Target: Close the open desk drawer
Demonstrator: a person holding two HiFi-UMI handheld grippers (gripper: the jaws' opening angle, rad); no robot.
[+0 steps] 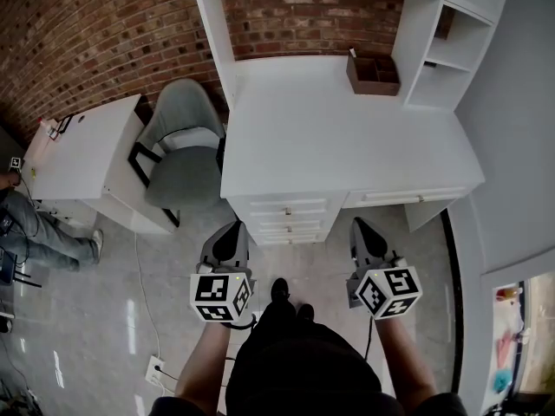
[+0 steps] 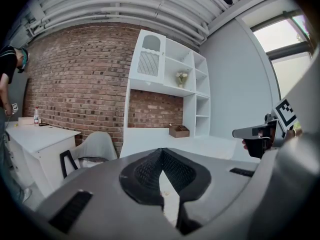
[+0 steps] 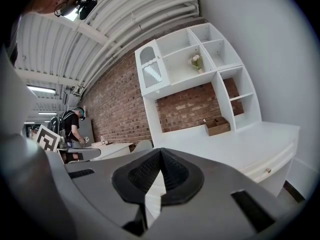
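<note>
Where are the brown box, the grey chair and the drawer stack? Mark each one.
brown box [image 1: 375,87]: head view, on its front wall.
grey chair [image 1: 184,180]: head view, on the seat.
drawer stack [image 1: 286,207]: head view, on the top drawer's front.

White desk [image 1: 347,128] against a red-brick wall [image 1: 104,33]; brown box [image 1: 374,74] on it, grey chair [image 1: 182,172] left of it, pale grey floor [image 1: 87,319] before it.

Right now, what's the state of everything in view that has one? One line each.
Left claw: shut, empty.
Right claw: shut, empty.
Wide drawer: seems slightly out; hard to confirm.
Drawer stack: looks shut.
Hutch door: shut.
Brown box: upright, open-topped.
Chair: upright, unoccupied, beside desk.
</note>
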